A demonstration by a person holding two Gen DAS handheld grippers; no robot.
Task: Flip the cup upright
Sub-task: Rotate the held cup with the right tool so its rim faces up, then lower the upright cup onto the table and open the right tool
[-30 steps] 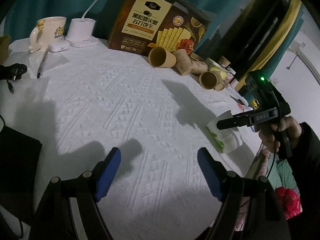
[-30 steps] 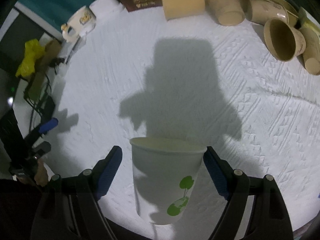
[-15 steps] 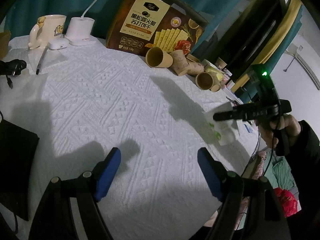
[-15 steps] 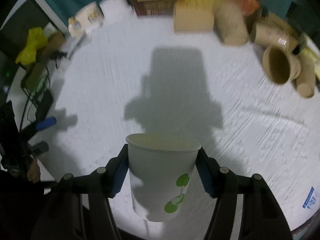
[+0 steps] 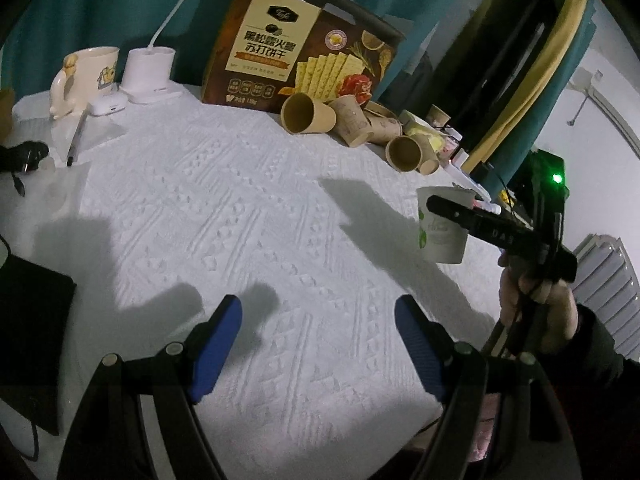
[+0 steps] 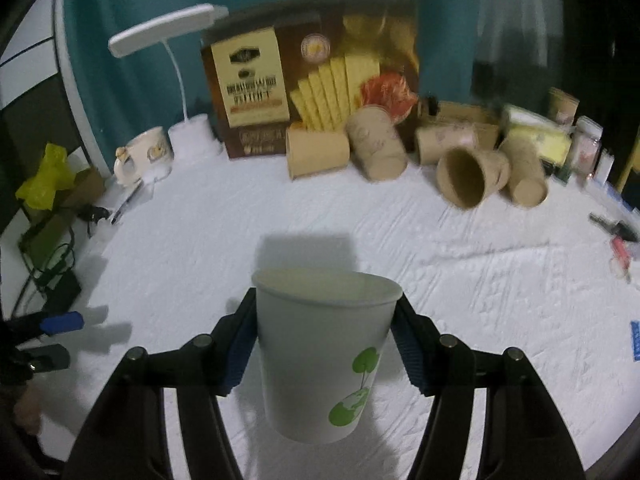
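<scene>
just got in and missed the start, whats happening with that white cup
A person holds a two-finger gripper in each hand. The right gripper is shut on the white paper cup with the green print, holding it rim-up just above the white tablecloth; the left-wrist view shows its base clear of the cloth. The left gripper is open and holds nothing. Several brown paper cups lie on their sides near the cracker box.

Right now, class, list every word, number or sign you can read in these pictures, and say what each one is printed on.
"黑松露火腿 苏打饼干": cracker box.
Script logo in the dark oval at the box's top, and its small print: too small to read.
"DAS", seen upside down: right gripper.
Green print on the white paper cup: a globe and leaves, words unreadable.
Brown cups: markings blurred.
</scene>
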